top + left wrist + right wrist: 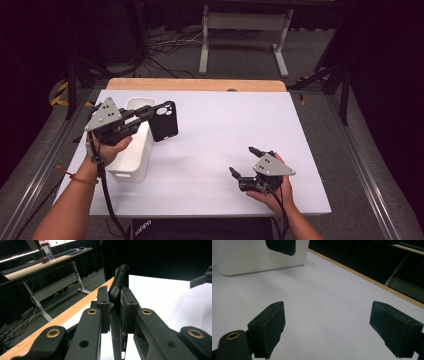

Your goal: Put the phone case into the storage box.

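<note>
We have the black phone case point(164, 121) clamped in the left gripper point(145, 114); the jaws are closed tight on its thin edge, so the case stands out past the jaw tips, held in the air just beside the white bin point(131, 150) and above the surface point(225, 130). In the left gripper view the case point(119, 282) rises between the two pads, gripped low on its body, with most of it free above them.

Our right gripper point(246, 170) sits low over the surface, well apart from the case, its jaws spread wide with nothing between them point(324, 322); from there the bin point(257, 257) and the case point(280, 246) lie ahead of the jaws.

We judge the step in hand to be carrying the case to the bin. To do it well, we should keep the left jaws firmly closed, since the hold is on a narrow edge and the case could pivot. We would bring the case squarely over the bin's opening, lower it inside, and only then release.
</note>
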Motion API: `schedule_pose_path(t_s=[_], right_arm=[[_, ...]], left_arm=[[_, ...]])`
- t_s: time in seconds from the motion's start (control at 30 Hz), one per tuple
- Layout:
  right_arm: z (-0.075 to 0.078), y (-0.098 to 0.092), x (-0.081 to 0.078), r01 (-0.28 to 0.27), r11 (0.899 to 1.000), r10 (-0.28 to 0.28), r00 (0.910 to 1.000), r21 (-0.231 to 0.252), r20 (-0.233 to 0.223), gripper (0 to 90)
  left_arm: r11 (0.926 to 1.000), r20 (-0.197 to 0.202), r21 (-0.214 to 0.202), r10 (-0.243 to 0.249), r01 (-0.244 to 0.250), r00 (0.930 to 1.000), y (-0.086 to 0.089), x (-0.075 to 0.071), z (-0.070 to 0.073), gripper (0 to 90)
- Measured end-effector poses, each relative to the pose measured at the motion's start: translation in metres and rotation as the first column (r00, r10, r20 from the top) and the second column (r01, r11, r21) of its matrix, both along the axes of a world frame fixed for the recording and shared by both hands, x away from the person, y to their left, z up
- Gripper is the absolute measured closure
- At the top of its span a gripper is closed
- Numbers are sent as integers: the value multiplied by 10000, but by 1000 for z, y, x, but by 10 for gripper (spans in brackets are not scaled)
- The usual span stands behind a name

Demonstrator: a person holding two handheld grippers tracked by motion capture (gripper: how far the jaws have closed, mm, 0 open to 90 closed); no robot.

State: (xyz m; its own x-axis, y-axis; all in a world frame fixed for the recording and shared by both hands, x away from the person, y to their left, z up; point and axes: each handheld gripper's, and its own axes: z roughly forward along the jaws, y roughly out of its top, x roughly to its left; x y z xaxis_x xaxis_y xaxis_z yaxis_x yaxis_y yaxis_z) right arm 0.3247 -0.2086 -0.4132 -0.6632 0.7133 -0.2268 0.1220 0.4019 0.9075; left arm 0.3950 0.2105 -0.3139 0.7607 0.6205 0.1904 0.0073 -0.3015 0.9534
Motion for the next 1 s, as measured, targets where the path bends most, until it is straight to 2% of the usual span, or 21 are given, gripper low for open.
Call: schedule_pose_path(t_s=[0.2, 0.4, 0.67, 0.73, 1.0], right_arm=[[-1, 1, 0, -1, 10000, 1, 10000, -39, -3, 139], [0, -1, 1, 20, 10000, -20, 10000, 15, 26, 139], [0, -2, 1, 71, 10000, -71, 10000, -34, 53, 139], [-1, -1, 1, 89, 9999, -89, 9999, -97, 48, 139], [-3, -1, 2, 98, 9998, -98, 10000, -165, 8, 139]], left_arm=[[9999, 62, 45, 106, -106, 9999, 11, 6, 2, 804], [10000, 146, -85, 36, -35, 9999, 26, 13, 5, 804], [9989, 399, -477, 59, -40, 9992, 36, 11, 12, 804], [9994, 505, -332, 34, -17, 9987, 38, 10, 15, 805], [9991, 601, -364, 246, -224, 9979, 50, 11, 23, 805]])
